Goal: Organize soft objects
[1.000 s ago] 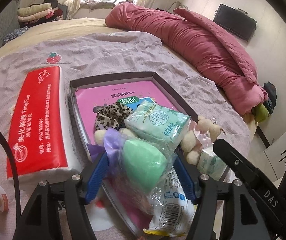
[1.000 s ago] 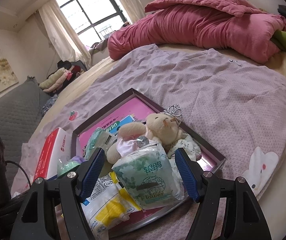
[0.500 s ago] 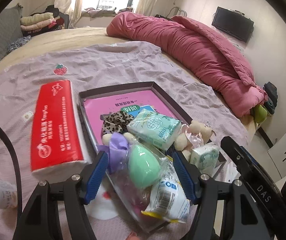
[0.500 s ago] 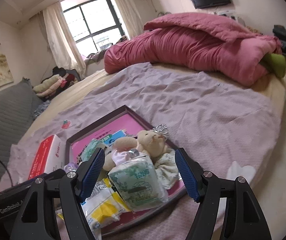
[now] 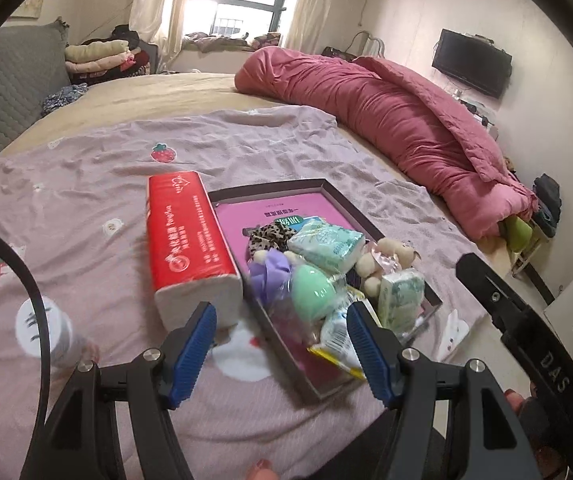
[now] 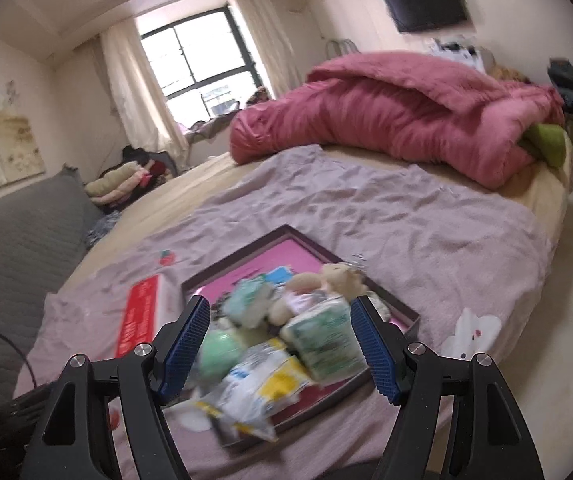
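"DAS" shows in white on the right tongs' (image 6: pixel 280 346) black body; the red tissue pack's (image 5: pixel 184 236) print is too small to read. Both the left tongs (image 5: pixel 280 350) and right stand wide, holding nothing, above the tray (image 5: pixel 328 186) of soft things on the bed (image 5: pixel 86 216).

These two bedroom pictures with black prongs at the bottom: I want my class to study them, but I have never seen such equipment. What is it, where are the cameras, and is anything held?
A person holds a hand-held two-finger gripper in each hand; no robot. Each picture comes from a fisheye camera on one tool, looking along its fingers. One shows the left gripper, the other the right gripper. Both are open and hold nothing. On the bed a shallow tray holds tissue packs, a plush bear and a green sponge. A red tissue pack lies beside it.
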The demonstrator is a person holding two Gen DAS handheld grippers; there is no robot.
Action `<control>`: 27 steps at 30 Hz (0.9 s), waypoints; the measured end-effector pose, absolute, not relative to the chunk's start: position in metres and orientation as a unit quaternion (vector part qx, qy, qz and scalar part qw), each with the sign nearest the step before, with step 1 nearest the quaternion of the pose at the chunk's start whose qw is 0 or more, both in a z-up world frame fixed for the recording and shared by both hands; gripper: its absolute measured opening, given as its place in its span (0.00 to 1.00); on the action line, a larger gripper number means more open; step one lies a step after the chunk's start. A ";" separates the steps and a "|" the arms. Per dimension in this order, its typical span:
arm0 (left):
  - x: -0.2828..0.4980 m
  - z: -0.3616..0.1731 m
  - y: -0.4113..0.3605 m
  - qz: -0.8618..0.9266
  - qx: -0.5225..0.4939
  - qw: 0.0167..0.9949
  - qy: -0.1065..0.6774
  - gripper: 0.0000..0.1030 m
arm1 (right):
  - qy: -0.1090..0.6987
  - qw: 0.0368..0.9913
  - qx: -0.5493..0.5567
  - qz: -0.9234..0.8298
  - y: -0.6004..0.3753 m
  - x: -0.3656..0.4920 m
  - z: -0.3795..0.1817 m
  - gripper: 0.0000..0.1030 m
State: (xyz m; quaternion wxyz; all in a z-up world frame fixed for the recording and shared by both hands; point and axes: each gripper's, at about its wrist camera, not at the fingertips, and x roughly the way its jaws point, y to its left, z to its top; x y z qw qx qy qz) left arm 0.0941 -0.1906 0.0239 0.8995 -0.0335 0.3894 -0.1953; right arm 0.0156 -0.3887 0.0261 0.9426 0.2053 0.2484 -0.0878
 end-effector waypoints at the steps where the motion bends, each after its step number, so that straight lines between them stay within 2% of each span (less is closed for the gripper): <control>1: 0.091 0.026 -0.186 -0.195 -0.035 0.900 0.389 0.65 | 0.247 0.946 0.194 -0.081 -0.380 0.012 0.032 0.72; 12: 0.061 0.046 -0.155 -0.188 -0.032 0.905 0.380 0.65 | 0.263 0.944 0.190 -0.063 -0.351 -0.020 0.056 0.72; 27: 0.035 0.031 -0.150 -0.178 -0.018 0.899 0.399 0.65 | 0.329 0.932 0.130 -0.083 -0.329 -0.032 0.042 0.72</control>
